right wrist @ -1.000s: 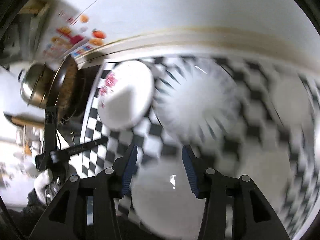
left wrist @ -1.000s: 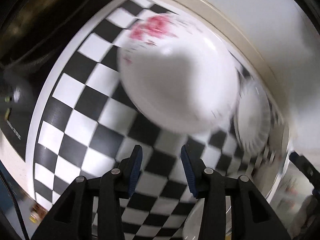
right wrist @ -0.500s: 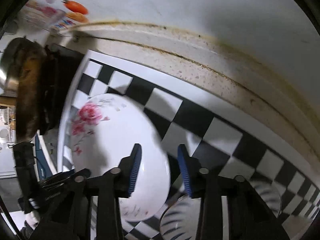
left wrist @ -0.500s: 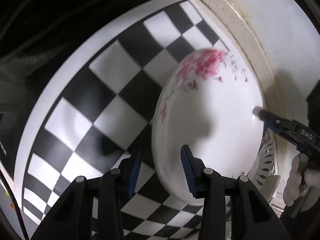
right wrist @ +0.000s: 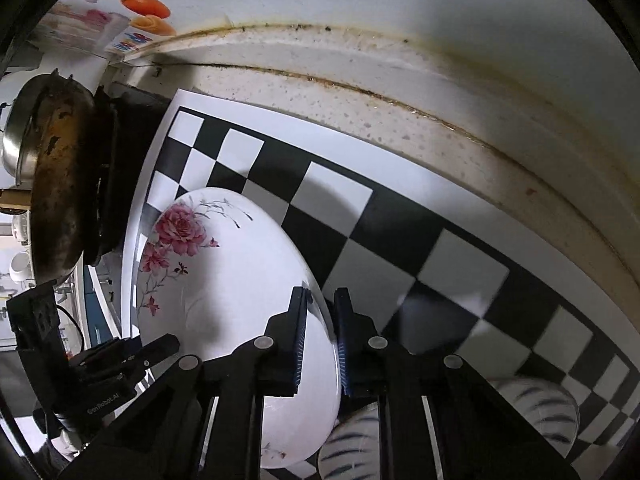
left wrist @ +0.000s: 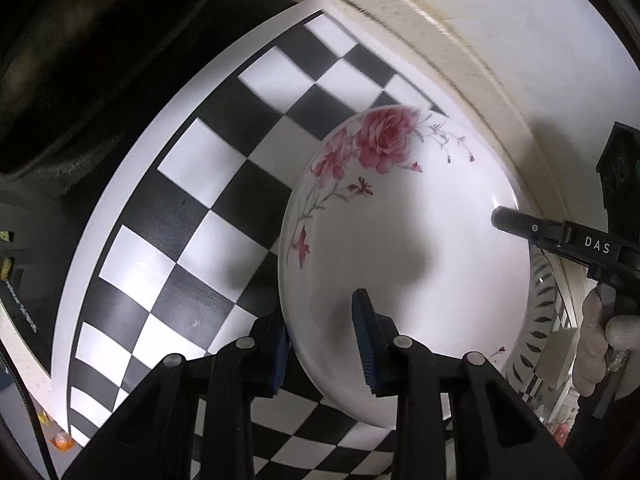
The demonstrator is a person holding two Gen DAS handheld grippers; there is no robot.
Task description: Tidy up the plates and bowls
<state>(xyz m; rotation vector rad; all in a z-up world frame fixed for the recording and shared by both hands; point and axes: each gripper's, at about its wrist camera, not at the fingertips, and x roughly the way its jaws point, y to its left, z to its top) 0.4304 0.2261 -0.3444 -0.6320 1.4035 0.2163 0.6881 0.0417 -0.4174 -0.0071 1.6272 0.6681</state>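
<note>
A large white plate with pink roses lies on the black-and-white checkered mat. My left gripper straddles its near rim, one finger under the edge, one on top, with a gap still between pad and plate. My right gripper is shut on the opposite rim of the same plate. The right gripper's finger shows in the left wrist view, the left one in the right wrist view. Striped white bowls sit beyond the plate.
A stained wok sits on a black stove at the mat's left end. The counter's cream back edge and white wall run close behind the mat. A striped plate rim peeks out beside the rose plate.
Both grippers have closed in on the rose plate from opposite sides. The right jaws have narrowed onto its rim; the left fingers have slid around its near edge.
</note>
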